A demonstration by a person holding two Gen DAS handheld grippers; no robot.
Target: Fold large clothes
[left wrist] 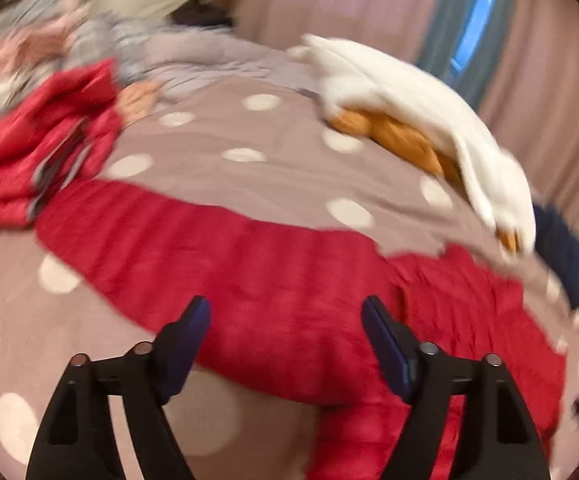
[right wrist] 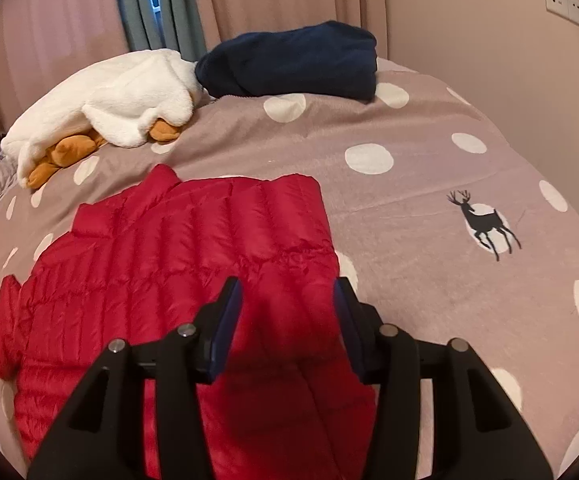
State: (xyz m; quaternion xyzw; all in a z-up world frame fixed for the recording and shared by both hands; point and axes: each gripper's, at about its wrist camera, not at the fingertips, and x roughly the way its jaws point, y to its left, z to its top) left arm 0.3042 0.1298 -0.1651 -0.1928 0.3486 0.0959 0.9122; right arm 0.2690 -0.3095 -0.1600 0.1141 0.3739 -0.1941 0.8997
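A red quilted puffer jacket [right wrist: 177, 264] is lying spread on the mauve bedspread with white polka dots [right wrist: 409, 168], filling the lower left of the right wrist view. The right gripper [right wrist: 288, 300] is hanging over the jacket's right edge with its fingers spread apart, red fabric showing between them. In the blurred left wrist view, the left gripper [left wrist: 285, 320] is hovering wide open over a stretched red sleeve. A white and orange plush toy [right wrist: 121, 100] and a folded navy garment [right wrist: 293, 60] are lying at the upper centre.
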